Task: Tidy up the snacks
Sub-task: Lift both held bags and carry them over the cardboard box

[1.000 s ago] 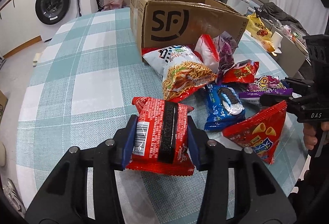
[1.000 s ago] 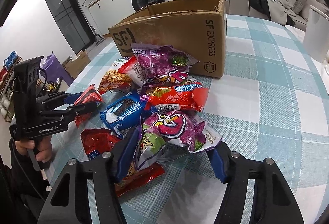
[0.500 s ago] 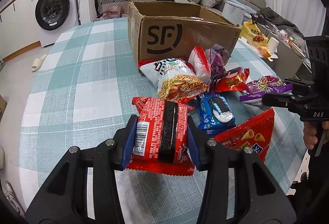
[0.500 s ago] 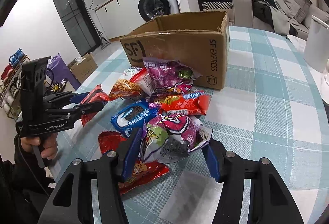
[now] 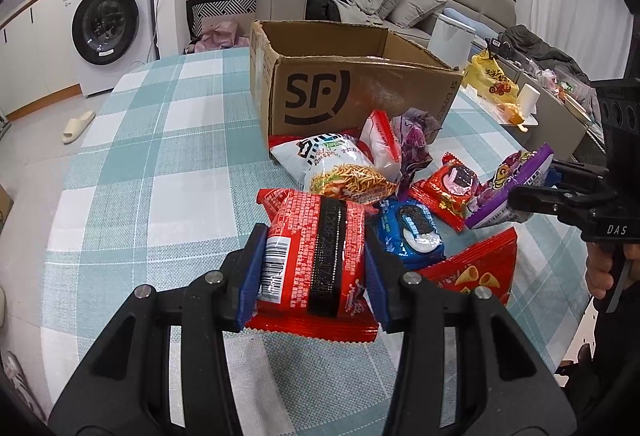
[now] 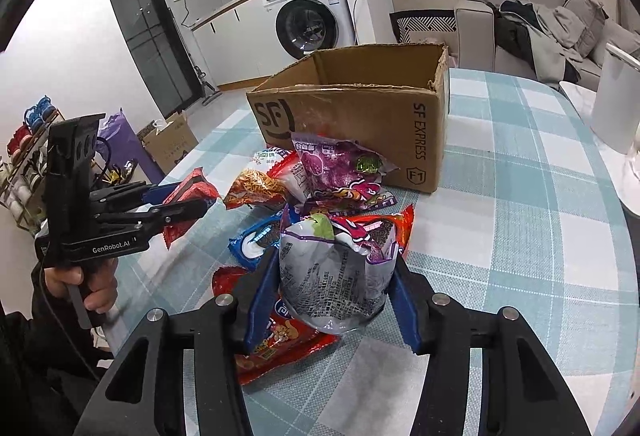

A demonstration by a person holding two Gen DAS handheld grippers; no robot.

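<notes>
Between right gripper (image 6: 332, 296) pads, squeezed purple snack bag (image 6: 336, 276)

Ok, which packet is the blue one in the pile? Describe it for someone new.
Start at the open cardboard box on the checked tablecloth. Snacks are piled before it. The blue cookie packet lies flat there, the only blue wrapper, picturing a dark sandwich cookie.

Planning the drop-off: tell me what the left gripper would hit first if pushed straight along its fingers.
Probably the white noodle-snack bag, just beyond the red packet that the left gripper clamps. The brown cardboard box is behind it. Depth is uncertain.
</notes>
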